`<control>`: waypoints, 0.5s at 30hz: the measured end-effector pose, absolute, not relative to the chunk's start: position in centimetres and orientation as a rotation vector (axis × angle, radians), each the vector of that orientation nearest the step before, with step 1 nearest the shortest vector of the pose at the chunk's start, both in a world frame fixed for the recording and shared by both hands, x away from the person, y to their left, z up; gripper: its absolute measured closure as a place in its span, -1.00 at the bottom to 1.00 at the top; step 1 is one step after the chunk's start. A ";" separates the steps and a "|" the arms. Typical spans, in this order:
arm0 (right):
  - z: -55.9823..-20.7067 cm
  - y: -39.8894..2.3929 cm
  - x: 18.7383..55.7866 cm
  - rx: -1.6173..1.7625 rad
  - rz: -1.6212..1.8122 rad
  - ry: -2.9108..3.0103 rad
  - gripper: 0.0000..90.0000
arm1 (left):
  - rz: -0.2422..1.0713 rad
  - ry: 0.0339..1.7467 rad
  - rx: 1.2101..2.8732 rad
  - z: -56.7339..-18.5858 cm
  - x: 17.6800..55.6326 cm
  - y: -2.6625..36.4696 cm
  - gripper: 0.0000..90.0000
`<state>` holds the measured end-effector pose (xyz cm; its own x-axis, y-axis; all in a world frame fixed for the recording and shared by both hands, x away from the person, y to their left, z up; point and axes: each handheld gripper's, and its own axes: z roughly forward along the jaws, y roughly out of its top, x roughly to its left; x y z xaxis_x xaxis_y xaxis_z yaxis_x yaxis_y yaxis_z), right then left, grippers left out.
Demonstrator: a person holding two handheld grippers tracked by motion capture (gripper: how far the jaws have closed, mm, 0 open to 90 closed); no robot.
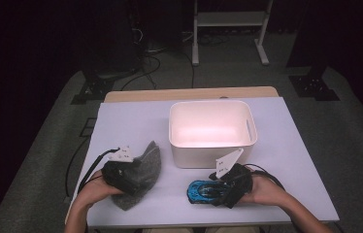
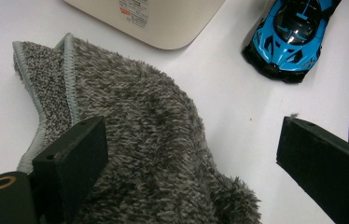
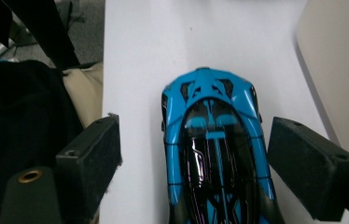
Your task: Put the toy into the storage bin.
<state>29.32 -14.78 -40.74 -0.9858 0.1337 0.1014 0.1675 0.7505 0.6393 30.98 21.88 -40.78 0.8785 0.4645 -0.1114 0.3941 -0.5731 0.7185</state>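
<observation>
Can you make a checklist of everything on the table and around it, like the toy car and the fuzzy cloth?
Surface: white table, flat, with a wooden edge at the far side.
Job's things: blue toy car on the table between open jaws, untouched; grey fuzzy cloth lying crumpled; white bin empty.
Clutter: nothing seen.
Grippers: right gripper open around the car; left gripper open over the cloth.
Cables: a black one trails from each gripper.
Surroundings: dark room, grey floor, white frame behind the table.
</observation>
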 end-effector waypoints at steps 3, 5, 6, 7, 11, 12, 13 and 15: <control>-41.1 -14.8 29.5 -0.252 -1.044 -2.904 -0.63 | 0.112 0.618 2.248 -40.8 31.0 21.9 -0.81; -41.2 -14.8 29.6 -0.257 -1.035 -2.908 -0.63 | 0.112 0.620 2.246 -40.8 31.0 21.9 -0.82; -41.3 -14.8 29.6 -0.259 -1.031 -2.908 -0.63 | 0.112 0.619 2.246 -40.8 31.0 21.9 -0.82; -41.3 -14.8 29.7 -0.261 -1.028 -2.909 -0.63 | 0.112 0.617 2.248 -40.8 31.0 21.9 -0.82; -41.5 -14.7 29.8 -0.260 -1.011 -2.921 -0.63 | 0.113 0.618 2.246 -40.8 31.0 21.9 -0.82; -41.5 -14.7 29.8 -0.263 -1.003 -2.919 -0.63 | 0.111 0.617 2.247 -40.8 31.0 21.9 -0.81; -41.6 -14.7 29.9 -0.258 -0.994 -2.923 -0.63 | 0.110 0.615 2.249 -40.8 31.0 21.9 -0.82; -41.7 -14.7 29.9 -0.260 -0.972 -2.933 -0.64 | 0.109 0.615 2.251 -40.8 31.0 21.9 -0.81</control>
<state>29.87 -14.67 -41.73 -0.9851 0.1459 0.0907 0.1712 0.7894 0.5895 30.97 21.89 -40.84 0.8789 0.4631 -0.1142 0.3960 -0.5751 0.7158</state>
